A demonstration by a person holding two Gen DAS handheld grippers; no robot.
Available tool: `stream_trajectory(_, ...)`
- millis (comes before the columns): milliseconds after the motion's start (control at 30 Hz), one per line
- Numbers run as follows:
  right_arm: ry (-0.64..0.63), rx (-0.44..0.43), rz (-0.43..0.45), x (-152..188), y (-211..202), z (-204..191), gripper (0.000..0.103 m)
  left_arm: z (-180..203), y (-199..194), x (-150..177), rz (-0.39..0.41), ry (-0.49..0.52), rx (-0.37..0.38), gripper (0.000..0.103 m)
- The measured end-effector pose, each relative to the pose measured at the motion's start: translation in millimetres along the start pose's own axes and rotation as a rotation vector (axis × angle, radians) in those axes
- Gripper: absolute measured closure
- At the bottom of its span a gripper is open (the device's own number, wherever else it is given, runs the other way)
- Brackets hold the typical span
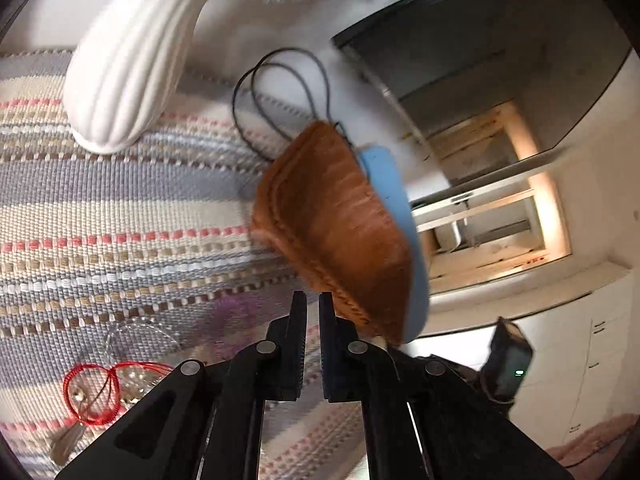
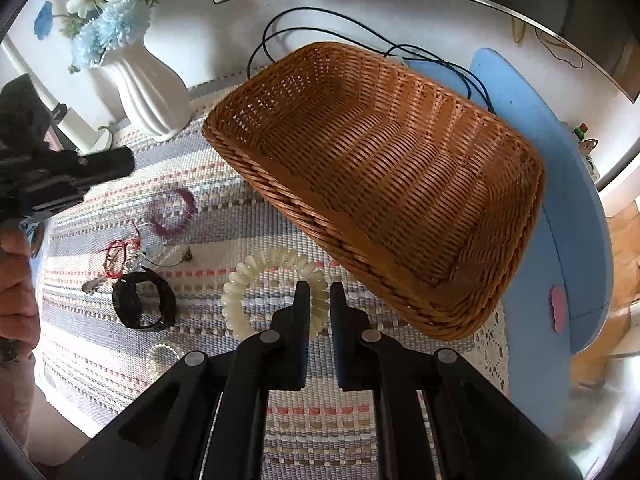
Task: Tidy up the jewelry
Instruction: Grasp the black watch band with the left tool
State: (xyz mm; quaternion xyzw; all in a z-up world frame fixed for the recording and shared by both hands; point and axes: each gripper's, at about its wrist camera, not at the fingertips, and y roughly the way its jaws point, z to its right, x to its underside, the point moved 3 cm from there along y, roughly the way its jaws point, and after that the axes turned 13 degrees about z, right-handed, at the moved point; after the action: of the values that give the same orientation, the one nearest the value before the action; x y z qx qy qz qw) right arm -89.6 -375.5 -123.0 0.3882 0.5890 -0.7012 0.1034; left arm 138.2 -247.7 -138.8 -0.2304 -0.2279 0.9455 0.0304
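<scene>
Your right gripper [image 2: 319, 292] hangs low over the striped mat [image 2: 248, 216], jaws nearly together with a thin gap and nothing between them. One finger overlaps the cream spiral hair tie [image 2: 240, 280] in view; contact can't be confirmed. The position suits a pick of that tie, which lies just beside the basket [image 2: 372, 168].

The basket is empty, brown wicker, rectangular, resting partly on the mat and partly on a blue board [image 2: 560, 200]. It is the likely drop spot, so it makes sense that the loose pieces lie close to its near rim.

Your left gripper [image 1: 313, 298] is raised and tilted, jaws likewise close-set and empty. In the right view it hovers at the far left, near the white vase [image 2: 148, 92], well clear of your working side.

Jewelry on the mat, none in the basket yet:
- spiral tie: glossy, coiled, springy-looking; probably deforms when pinched.
- black band [image 2: 142, 300]: wide, standing on edge.
- purple bead bracelet [image 2: 172, 216]: flat ring.
- red cord [image 2: 116, 256] tangled with clear, thin pieces; details too small to read.

Sorting looks barely begun.
</scene>
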Motion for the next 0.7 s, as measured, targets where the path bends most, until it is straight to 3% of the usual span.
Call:
stream_trajectory(67,-0.002,-0.005,0.003,-1,0,-3,0.091,3,-1,-1,0.012,0.007,-0.009,0.097)
stream_trajectory(300,-0.006,-0.012,-0.025,7,4,-10,0.091,-25,-19,19,-0.037,0.024,-0.185,0.094)
stream_trajectory(500,-0.012,-0.023,-0.053,15,10,-17,0.091,-51,-48,31,-0.009,-0.023,-0.246,0.090)
stream_trajectory(567,-0.018,-0.030,-0.053,15,10,-20,0.091,-52,-63,37,0.015,-0.013,-0.220,0.090)
stream_trajectory(667,-0.026,-0.035,-0.054,15,11,-26,0.091,-45,-73,57,-0.021,0.011,-0.255,0.071)
stream_trajectory(700,-0.028,-0.040,-0.058,15,12,-29,0.091,-43,-72,68,-0.045,0.004,-0.269,0.055)
